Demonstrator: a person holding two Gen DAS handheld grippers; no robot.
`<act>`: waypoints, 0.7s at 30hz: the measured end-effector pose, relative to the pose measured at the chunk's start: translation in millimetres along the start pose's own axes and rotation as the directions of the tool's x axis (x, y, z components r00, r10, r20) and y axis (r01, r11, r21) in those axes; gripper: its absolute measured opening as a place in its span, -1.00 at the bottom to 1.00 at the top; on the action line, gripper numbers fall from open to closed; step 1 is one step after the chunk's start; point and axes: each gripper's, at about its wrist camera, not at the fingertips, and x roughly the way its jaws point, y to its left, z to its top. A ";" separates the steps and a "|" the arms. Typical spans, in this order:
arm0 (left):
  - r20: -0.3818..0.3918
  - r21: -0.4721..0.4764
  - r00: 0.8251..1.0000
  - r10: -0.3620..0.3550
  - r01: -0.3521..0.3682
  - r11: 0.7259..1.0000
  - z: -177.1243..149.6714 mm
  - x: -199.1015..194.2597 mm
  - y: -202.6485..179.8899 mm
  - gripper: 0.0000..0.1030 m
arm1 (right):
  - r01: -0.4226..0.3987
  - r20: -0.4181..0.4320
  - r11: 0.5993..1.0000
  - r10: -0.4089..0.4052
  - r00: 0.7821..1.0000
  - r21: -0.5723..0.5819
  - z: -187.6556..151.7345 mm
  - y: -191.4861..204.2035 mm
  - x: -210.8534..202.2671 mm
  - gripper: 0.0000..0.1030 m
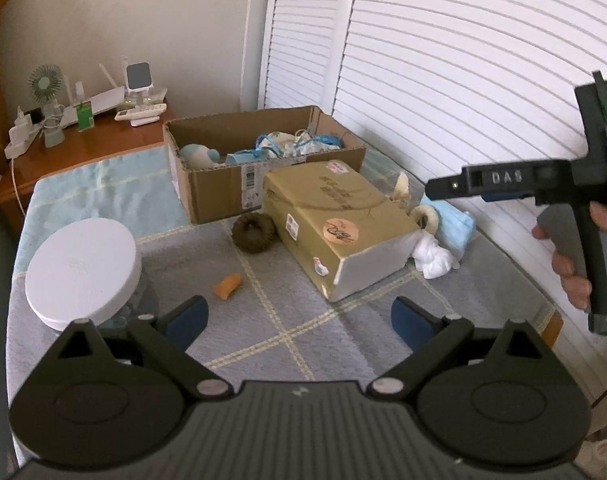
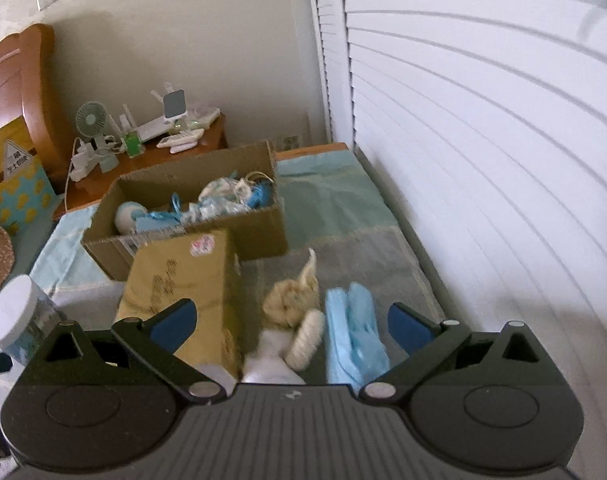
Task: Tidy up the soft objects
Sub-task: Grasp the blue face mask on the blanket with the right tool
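An open cardboard box (image 1: 223, 184) (image 2: 247, 232) at the back of the bed holds blue and white soft items (image 1: 287, 144) (image 2: 219, 200). My left gripper (image 1: 299, 320) is open and empty above the grey blanket. Ahead of it lie a dark brown scrunchie (image 1: 253, 233) and a small orange piece (image 1: 227, 286). My right gripper (image 2: 289, 324) is open and empty, hovering over a cream scrunchie (image 2: 305, 340), a beige fluffy item (image 2: 289, 300), a light blue cloth (image 2: 353, 332) and a white cloth (image 2: 269, 360). The right gripper's body shows in the left wrist view (image 1: 543, 184).
A closed tan box (image 1: 331, 220) (image 2: 183, 284) lies between the grippers. A white-lidded jar (image 1: 83, 272) (image 2: 17, 316) stands at the left. A wooden nightstand (image 1: 83, 148) carries a fan and chargers. White louvred doors (image 1: 463, 80) line the right side.
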 end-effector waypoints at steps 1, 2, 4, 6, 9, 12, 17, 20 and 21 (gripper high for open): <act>-0.002 0.004 1.000 -0.001 0.001 1.000 -0.3 0.5 -1.3 0.90 | 0.007 0.000 1.000 -0.007 1.000 -0.002 -3.7 -1.2 -0.7 1.00; -0.004 0.008 1.000 -0.004 0.004 1.000 -0.6 0.6 -2.7 0.90 | 0.013 -0.001 1.000 -0.013 1.000 -0.004 -6.9 -2.4 -0.9 1.00; -0.009 0.014 1.000 -0.006 0.006 1.000 -1.5 1.7 -5.9 0.90 | 0.025 -0.007 1.000 -0.025 1.000 -0.008 -12.4 -5.1 -0.8 1.00; -0.016 0.015 1.000 -0.007 0.007 1.000 -2.4 2.8 -8.4 0.90 | 0.040 -0.008 0.999 -0.040 0.999 -0.011 -16.4 -7.2 -0.4 1.00; -0.022 0.018 1.000 -0.014 0.014 1.000 -3.3 4.1 -12.3 0.90 | 0.055 -0.013 0.998 -0.055 0.998 -0.020 -20.7 -10.5 0.4 1.00; -0.028 0.021 0.999 -0.017 0.018 1.000 -3.5 6.0 -16.4 0.90 | 0.078 -0.012 0.996 -0.079 0.997 -0.045 -24.6 -10.9 2.3 1.00; -0.041 0.029 0.999 -0.027 0.028 0.999 -3.9 10.4 -22.4 0.90 | 0.084 0.012 0.992 -0.083 0.996 -0.090 -28.7 -9.7 -1.2 0.50; -0.047 0.037 0.998 -0.035 0.037 0.999 -3.6 12.7 -25.5 0.90 | 0.053 0.022 0.994 -0.052 0.998 -0.097 -30.5 -10.4 -5.2 0.16; -0.048 0.041 0.998 -0.038 0.040 0.998 -3.3 14.0 -26.5 0.90 | 0.045 0.024 0.994 -0.043 0.999 -0.098 -30.7 -10.5 -6.7 0.06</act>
